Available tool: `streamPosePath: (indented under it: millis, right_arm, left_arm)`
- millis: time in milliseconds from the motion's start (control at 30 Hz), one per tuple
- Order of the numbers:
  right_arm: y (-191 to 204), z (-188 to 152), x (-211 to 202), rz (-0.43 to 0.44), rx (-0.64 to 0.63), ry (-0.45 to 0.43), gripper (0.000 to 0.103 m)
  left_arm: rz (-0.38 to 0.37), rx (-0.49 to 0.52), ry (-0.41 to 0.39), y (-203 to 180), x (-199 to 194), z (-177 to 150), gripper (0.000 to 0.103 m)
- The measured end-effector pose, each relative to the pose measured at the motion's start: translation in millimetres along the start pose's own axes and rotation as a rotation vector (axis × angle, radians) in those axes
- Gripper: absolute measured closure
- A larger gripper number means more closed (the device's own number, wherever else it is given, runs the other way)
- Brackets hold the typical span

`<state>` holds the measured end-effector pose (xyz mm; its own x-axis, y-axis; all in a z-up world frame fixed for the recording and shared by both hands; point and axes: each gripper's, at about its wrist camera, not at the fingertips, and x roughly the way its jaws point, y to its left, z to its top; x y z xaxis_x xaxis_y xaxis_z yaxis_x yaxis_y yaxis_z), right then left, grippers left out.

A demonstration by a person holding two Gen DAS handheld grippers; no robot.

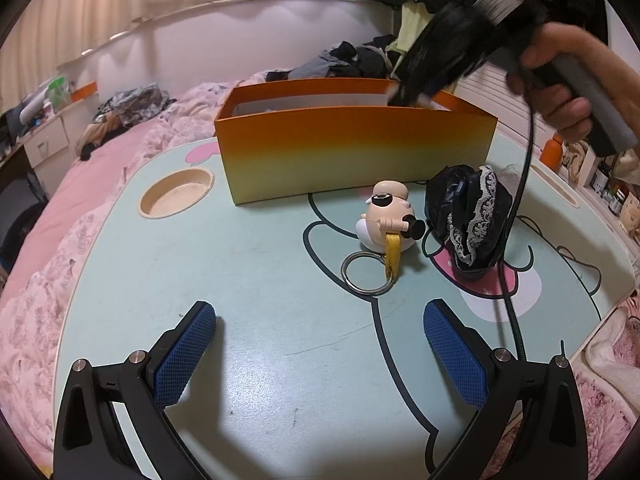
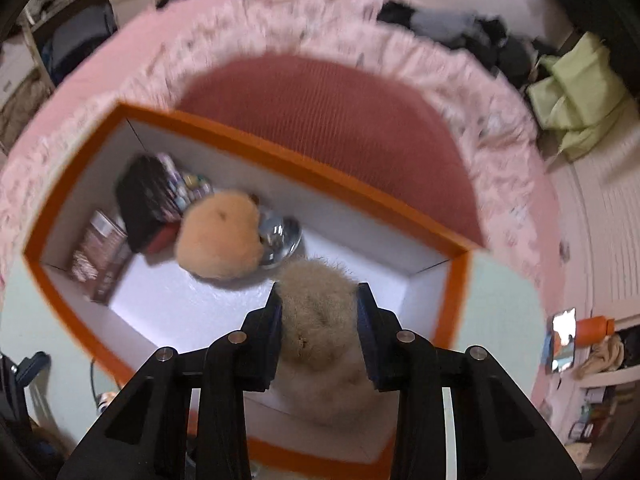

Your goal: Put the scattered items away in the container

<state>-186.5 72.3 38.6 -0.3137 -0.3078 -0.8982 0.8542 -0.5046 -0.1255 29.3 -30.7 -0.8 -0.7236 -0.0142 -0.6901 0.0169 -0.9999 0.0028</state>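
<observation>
We held the right gripper (image 2: 318, 312) above the orange box (image 2: 320, 184), its fingers pressed onto a beige fluffy pom-pom (image 2: 320, 320) hanging over the white interior. Inside lay an orange pom-pom (image 2: 218, 236), a shiny metal piece (image 2: 280, 236), a dark packet (image 2: 146, 196) and a brown packet (image 2: 100, 256). Our left gripper (image 1: 320, 356) hovered wide apart, holding nothing, over the lap table (image 1: 240, 264). There a figurine keychain (image 1: 386, 220) lay with its ring toward us, beside a black lace-trimmed cloth (image 1: 468, 216).
</observation>
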Motion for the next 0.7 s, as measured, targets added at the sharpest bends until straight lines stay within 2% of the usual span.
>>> streamPosePath:
  millis: [133, 200, 300, 367, 500, 633, 700]
  right_arm:
    - [-15.9, -16.0, -51.9, 0.064, 0.095, -0.178, 0.068]
    - [-17.4, -34.9, -81.5, 0.082, 0.125, -0.265, 0.068]
    - [-12.9, -70.6, -111.6, 0.126, 0.154, -0.337, 0.068]
    - [-6.4, -92.7, -115.6, 0.166, 0.171, -0.329, 0.068]
    - [7.4, -137.3, -97.8, 0.225, 0.181, -0.245, 0.068]
    - [21.7, -160.8, -64.3, 0.171, 0.183, -0.158, 0.068]
    - [25.9, -161.4, -51.3, 0.178, 0.187, -0.145, 0.068]
  left_arm:
    - [0.0, 0.0, 0.0, -0.9, 0.4, 0.5, 0.0]
    - [-0.001, 0.0, 0.0, -0.5, 0.1, -0.2, 0.0]
    - [-0.007, 0.005, -0.001, -1.0, 1.5, 1.2, 0.0]
    - [-0.01, 0.009, -0.002, -2.5, 2.9, 2.6, 0.0]
    - [-0.009, 0.008, -0.002, -3.7, 3.7, 3.3, 0.0]
    - [-0.01, 0.008, -0.003, -3.3, 3.4, 2.7, 0.0]
    - [-0.01, 0.008, -0.003, -3.3, 3.4, 2.6, 0.0]
